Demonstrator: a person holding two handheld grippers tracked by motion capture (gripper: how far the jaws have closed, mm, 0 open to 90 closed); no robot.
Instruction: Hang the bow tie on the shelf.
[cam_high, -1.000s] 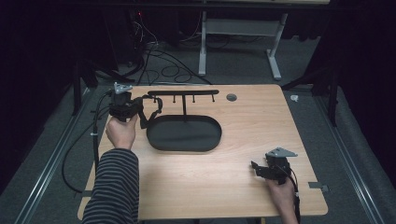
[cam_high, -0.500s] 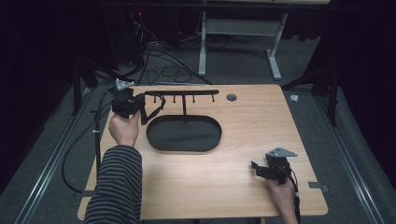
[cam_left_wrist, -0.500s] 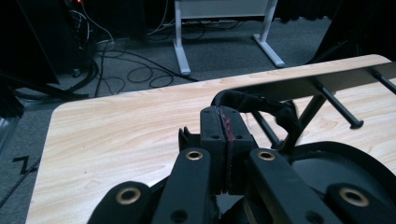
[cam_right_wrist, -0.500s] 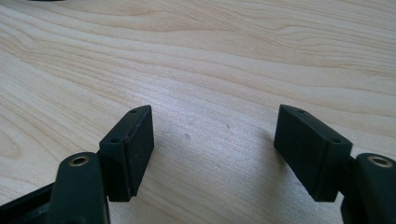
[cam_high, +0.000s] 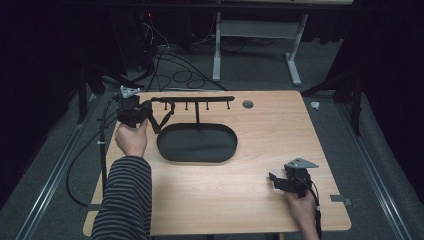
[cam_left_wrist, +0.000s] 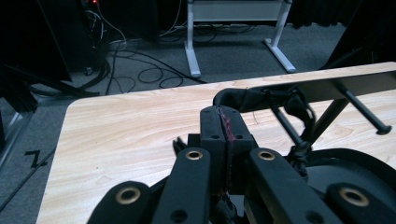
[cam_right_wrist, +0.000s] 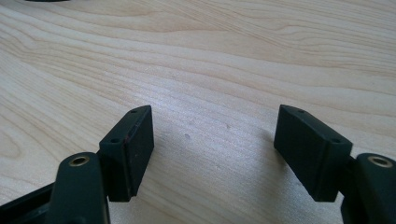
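So, black strap (cam_left_wrist: 261, 99) draped on the rack (cam_high: 192, 100).
Left gripper (cam_left_wrist: 223, 122) pinches it tight; right gripper (cam_right_wrist: 212, 149) gapes wide over bare table (cam_right_wrist: 224, 56).

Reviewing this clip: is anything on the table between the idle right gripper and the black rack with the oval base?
Nothing visible. The right gripper rests open near the front right of the table, and only bare wood lies between it and the rack. The left gripper is already at the rack's left end, shut on a black strap.

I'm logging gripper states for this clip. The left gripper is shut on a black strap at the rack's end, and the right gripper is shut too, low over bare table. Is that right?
Not quite. The right gripper is open: the right gripper view shows its jaws wide apart over bare table. The left gripper is indeed shut on the black strap at the rack's end.
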